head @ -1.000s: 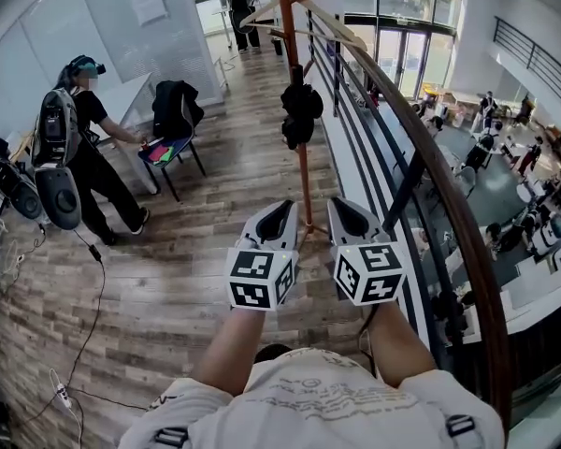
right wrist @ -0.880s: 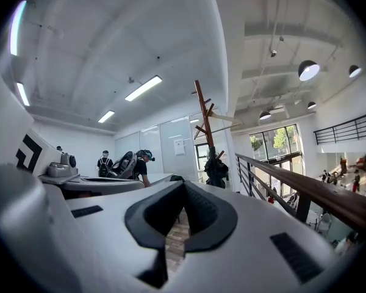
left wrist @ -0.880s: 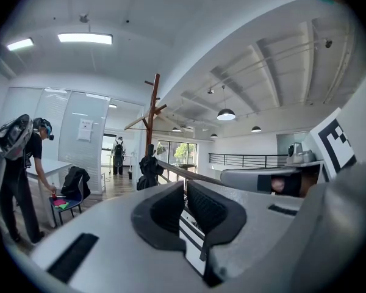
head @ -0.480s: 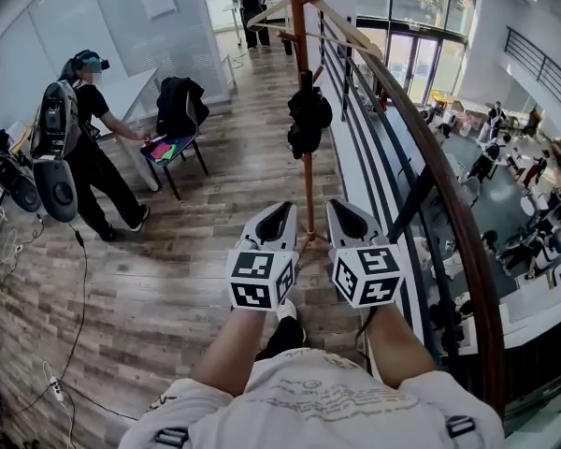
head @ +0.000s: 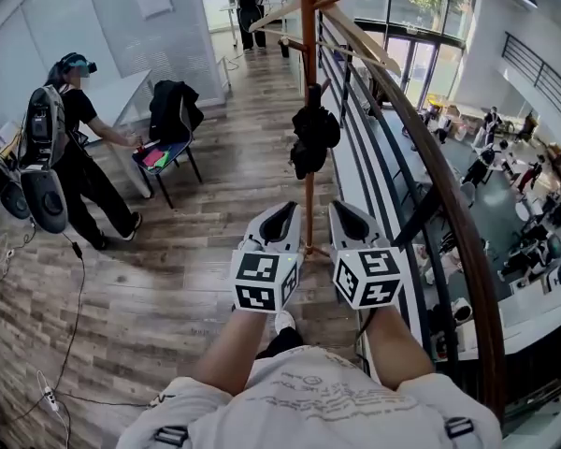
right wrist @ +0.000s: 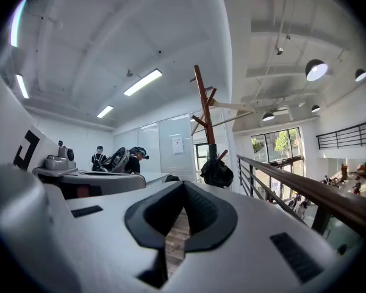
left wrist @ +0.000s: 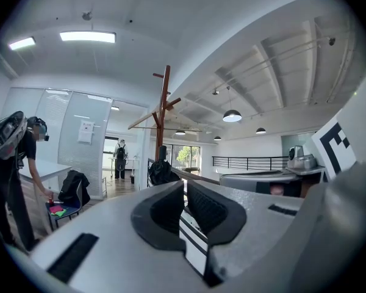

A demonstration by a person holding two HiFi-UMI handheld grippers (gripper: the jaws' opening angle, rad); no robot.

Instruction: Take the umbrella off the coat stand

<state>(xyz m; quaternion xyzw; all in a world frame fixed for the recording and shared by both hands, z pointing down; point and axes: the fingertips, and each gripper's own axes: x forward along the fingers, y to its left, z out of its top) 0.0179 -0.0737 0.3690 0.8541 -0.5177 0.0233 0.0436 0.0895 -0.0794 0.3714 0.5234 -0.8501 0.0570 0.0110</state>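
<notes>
A tall brown wooden coat stand rises beside the railing ahead of me. A folded black umbrella hangs partway up its pole. Both grippers are held level side by side, short of the stand's foot. The left gripper is shut and empty, and so is the right gripper. In the left gripper view the umbrella and stand show beyond the shut gripper. In the right gripper view the umbrella hangs on the stand past the shut gripper.
A wooden handrail with dark bars runs along the right, with a drop to a lower floor behind it. At left a person stands by a white table and a chair with a black jacket. A cable lies on the plank floor.
Both grippers have moved forward together toward the coat stand, which now looks nearer with the umbrella lower in view. Their jaws stayed shut.
</notes>
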